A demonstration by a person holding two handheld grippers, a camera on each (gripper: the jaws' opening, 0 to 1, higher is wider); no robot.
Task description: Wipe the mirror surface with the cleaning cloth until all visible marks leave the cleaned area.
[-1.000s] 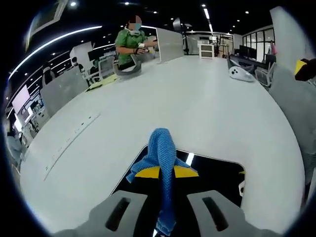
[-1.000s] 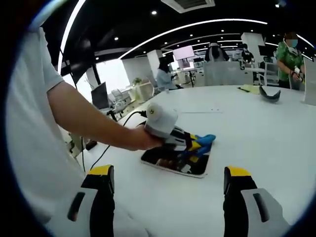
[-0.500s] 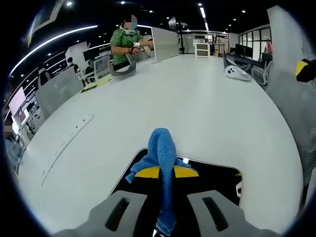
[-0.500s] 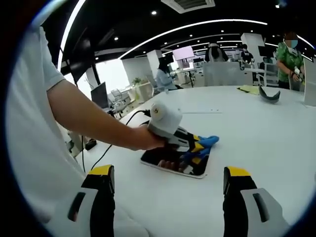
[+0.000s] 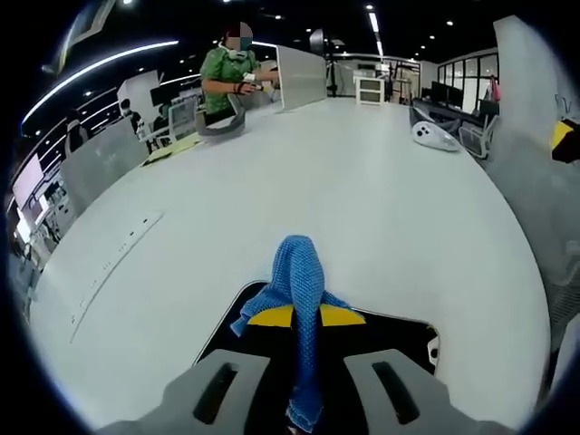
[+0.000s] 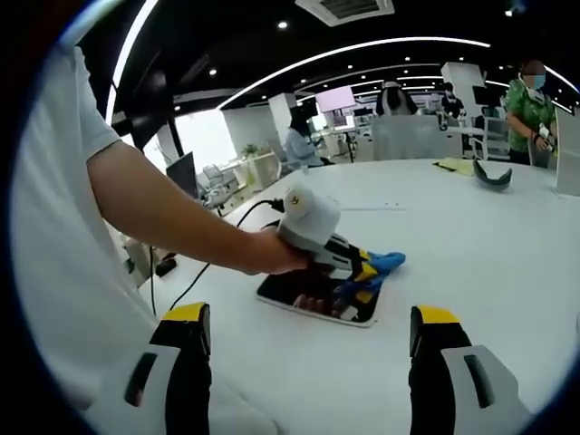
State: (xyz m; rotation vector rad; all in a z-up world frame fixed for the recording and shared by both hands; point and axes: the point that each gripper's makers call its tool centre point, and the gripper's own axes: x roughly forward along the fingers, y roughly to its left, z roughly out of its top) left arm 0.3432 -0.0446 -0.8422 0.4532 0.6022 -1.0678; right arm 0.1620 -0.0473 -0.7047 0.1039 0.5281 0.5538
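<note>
Left gripper view: the left gripper (image 5: 304, 385) has its 2 jaws closed on the blue cloth (image 5: 299, 281), which runs up between them and bunches just ahead of the tips. Under the jaws and the cloth lies the mirror (image 5: 399, 331), a dark rectangular pane flat on the white table (image 5: 362, 181); the cloth looks pressed against the glass near the pane's far edge. Beyond the jaws the table stretches away to a grey curved object and a person in a green top at the far end.

Right gripper view: the right gripper (image 6: 308, 362) hangs over bare table with its 2 jaws set wide apart and nothing between them. Ahead of them, between the tips, sits the mirror with the left gripper and cloth on it, a hand (image 6: 263, 254) wrapped round the handle. A dark cable trails off the table beyond.

The step in hand looks like the wiping stroke itself. No marks can be made out on the glass, so how much is left is unclear. The next move likely calls for dragging the cloth back toward the jaws' near side with steady downward pressure, keeping the pane from sliding.
</note>
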